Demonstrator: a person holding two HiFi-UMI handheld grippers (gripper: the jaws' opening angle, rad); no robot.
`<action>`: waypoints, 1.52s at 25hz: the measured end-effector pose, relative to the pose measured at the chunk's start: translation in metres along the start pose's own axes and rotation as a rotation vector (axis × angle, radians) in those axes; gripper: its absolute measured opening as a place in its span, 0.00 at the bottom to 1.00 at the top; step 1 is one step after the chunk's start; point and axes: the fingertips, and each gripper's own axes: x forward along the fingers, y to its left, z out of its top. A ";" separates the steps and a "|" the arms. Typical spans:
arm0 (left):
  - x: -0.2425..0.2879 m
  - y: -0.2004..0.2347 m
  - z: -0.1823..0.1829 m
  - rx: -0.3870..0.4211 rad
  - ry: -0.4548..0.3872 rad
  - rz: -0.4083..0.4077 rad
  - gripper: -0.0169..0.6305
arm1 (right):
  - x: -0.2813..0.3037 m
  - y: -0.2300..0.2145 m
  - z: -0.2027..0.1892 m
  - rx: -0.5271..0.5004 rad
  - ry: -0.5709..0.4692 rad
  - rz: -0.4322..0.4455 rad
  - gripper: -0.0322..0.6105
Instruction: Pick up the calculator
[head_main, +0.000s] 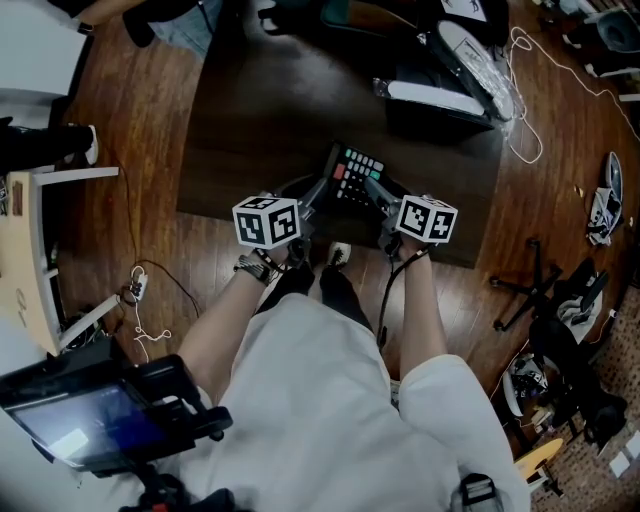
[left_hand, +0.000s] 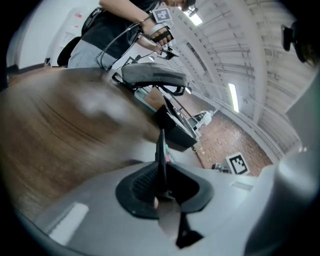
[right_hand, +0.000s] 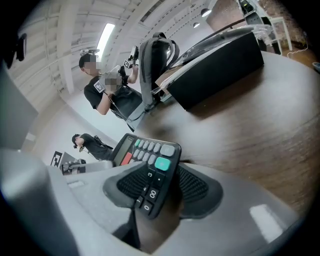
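Calculator (right_hand: 152, 167) edgewise in left hand-held gripper (left_hand: 162, 184)

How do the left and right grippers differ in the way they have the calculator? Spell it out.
Opening: the left gripper's jaws are nearly together; the right gripper's stand wide apart.
Grip: the left gripper clamps the calculator by its thin edge; the right gripper only has a tilted corner between its pads, with no firm clamp showing.
Shared: both meet the same calculator from opposite sides, over the dark table.
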 end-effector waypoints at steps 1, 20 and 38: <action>-0.001 0.000 0.000 -0.006 -0.003 -0.006 0.11 | -0.002 0.000 0.002 0.005 -0.004 0.011 0.34; -0.016 -0.027 0.020 -0.047 -0.071 -0.161 0.11 | -0.040 0.024 0.035 -0.025 -0.109 0.077 0.24; -0.061 -0.094 0.083 0.063 -0.194 -0.317 0.11 | -0.110 0.106 0.100 -0.173 -0.337 0.088 0.22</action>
